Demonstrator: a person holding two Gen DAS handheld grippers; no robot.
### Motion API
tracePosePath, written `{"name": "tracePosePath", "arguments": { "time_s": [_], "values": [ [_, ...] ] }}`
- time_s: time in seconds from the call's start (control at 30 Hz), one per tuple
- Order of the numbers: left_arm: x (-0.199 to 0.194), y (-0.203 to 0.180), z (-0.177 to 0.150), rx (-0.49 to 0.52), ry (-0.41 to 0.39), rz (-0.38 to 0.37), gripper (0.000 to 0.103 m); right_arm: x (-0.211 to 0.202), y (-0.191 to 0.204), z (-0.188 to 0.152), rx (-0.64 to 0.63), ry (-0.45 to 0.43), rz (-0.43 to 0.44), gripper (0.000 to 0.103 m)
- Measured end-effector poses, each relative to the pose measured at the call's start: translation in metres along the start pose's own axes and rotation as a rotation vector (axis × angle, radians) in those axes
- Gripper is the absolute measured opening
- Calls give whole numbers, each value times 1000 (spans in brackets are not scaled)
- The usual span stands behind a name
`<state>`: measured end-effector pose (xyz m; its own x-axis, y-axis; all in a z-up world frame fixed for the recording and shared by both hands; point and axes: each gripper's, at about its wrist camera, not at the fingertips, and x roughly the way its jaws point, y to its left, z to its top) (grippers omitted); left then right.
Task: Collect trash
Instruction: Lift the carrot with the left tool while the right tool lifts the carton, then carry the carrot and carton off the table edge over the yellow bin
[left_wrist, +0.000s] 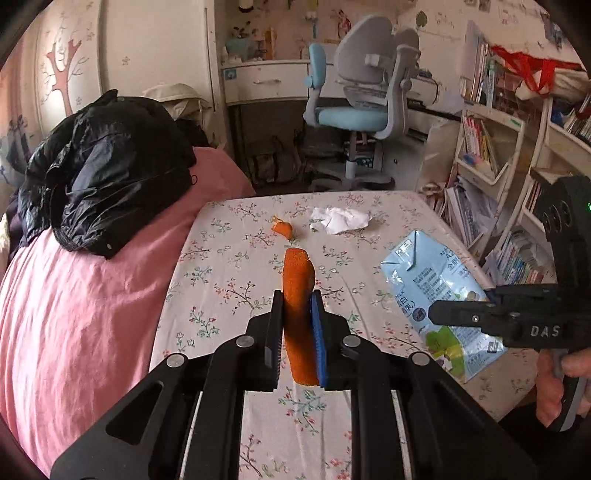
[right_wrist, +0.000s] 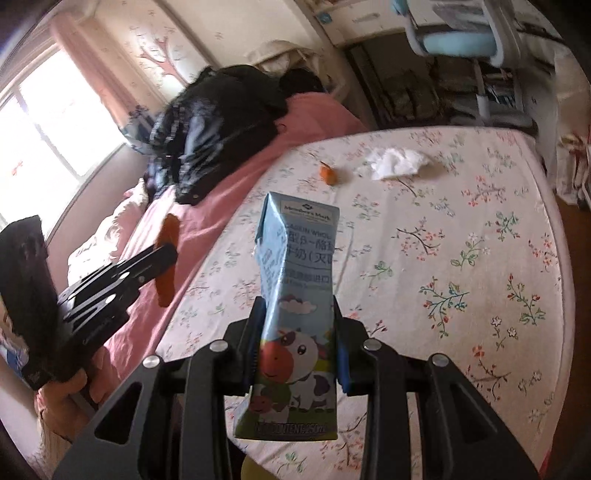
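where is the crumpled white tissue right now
In both wrist views the crumpled white tissue lies on the floral bedsheet's far end, right of the small orange peel scrap.

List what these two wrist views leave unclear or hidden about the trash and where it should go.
- Trash bin: in neither view, so the destination is unknown.
- Orange peel: in the left wrist view, the left gripper fingers cover its middle.
- Milk carton: in the right wrist view, the right gripper covers its sides; small print is unreadable.
- Small peel piece and crumpled tissue: blurred, details unclear.
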<state>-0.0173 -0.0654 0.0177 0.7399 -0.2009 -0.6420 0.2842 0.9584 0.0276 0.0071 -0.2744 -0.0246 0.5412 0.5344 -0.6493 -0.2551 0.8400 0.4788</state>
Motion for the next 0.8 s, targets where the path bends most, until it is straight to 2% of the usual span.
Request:
{"name": "tracePosePath", "arguments": {
  "time_s": [0.17,0.43,0.8],
  "values": [
    [-24,-7,-19,-2,-17,13,14,-19,12,-28,-16,-39,45,33],
    [-52,-19,-46,0,-26,14,14,-35,25,-73,-4,-51,83,33],
    [-69,-14,-69,-35,-14,7,14,-36,34,-93,-7,-47,95,33]
  ]
}}
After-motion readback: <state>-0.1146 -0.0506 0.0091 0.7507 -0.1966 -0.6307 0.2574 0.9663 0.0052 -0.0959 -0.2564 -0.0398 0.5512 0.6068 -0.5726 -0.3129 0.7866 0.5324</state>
